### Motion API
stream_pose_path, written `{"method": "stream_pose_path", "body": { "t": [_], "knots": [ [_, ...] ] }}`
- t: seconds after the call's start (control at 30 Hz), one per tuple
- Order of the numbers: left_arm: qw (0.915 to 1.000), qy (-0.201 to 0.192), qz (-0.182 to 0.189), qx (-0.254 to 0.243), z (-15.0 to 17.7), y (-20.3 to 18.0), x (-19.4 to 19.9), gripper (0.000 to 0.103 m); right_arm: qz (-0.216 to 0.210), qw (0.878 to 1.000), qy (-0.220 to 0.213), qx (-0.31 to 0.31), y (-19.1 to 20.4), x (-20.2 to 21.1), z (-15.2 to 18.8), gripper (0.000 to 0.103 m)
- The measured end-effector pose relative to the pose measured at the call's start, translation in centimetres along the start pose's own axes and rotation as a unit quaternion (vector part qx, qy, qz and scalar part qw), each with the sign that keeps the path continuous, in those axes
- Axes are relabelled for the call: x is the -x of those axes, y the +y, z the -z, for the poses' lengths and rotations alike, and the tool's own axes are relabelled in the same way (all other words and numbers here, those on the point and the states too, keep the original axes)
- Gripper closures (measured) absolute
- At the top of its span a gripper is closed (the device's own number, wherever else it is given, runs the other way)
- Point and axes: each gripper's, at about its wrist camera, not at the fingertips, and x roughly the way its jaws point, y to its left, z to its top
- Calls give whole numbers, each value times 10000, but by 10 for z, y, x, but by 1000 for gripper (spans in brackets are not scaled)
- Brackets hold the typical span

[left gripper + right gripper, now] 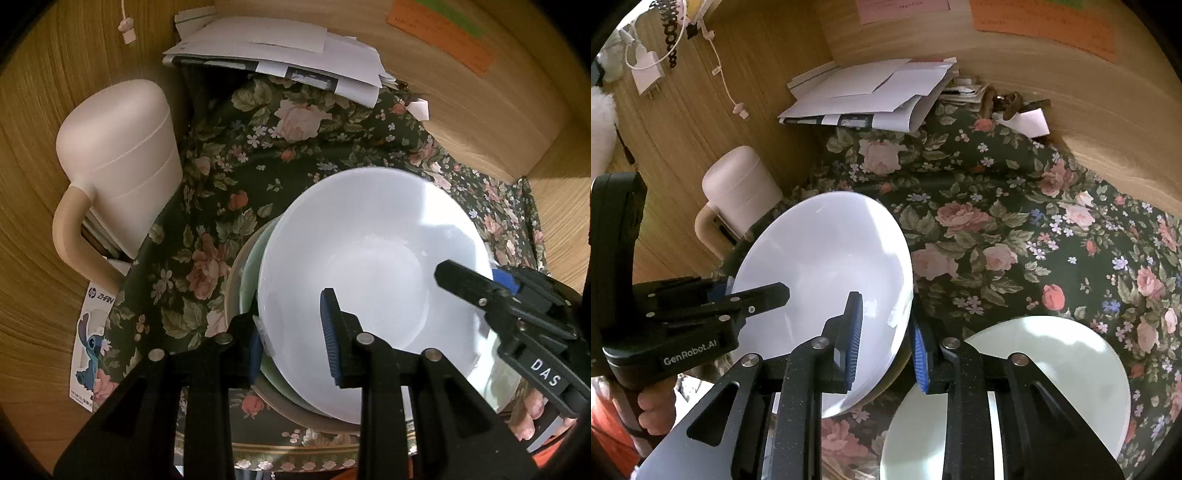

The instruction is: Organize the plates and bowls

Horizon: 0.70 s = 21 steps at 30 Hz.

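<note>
Now I'm stacking the white bowl [373,291] onto the green bowl [251,273].
Left gripper [291,332] and right gripper [886,332] straddle its rim, jaws parted; next, let go gently.

Glossy white bowl [373,266], floral cloth [1015,236], matt wooden desk [33,206].

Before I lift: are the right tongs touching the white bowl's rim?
Cannot tell. In the right wrist view the right tongs straddle the white bowl rim, with no plain contact or gap.
</note>
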Motion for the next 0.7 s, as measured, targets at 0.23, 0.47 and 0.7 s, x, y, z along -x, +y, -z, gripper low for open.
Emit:
{"method": "stream_pose_path", "body": {
  "t": [0.23, 0.47, 0.7],
  "knots": [
    [10000, -19, -71, -51, -2, -1, 0, 75, -87, 9999, -53, -4, -5, 7, 0, 74],
    [9995, -60, -293, -138, -7, -8, 2, 73, -145, 9998, -8, -140, -13, 7, 4, 63],
    [9994, -54, -347, -33, -14, -8, 5, 64, -172, 9997, -120, -140, -14, 13, 3, 51]
  ]
}}
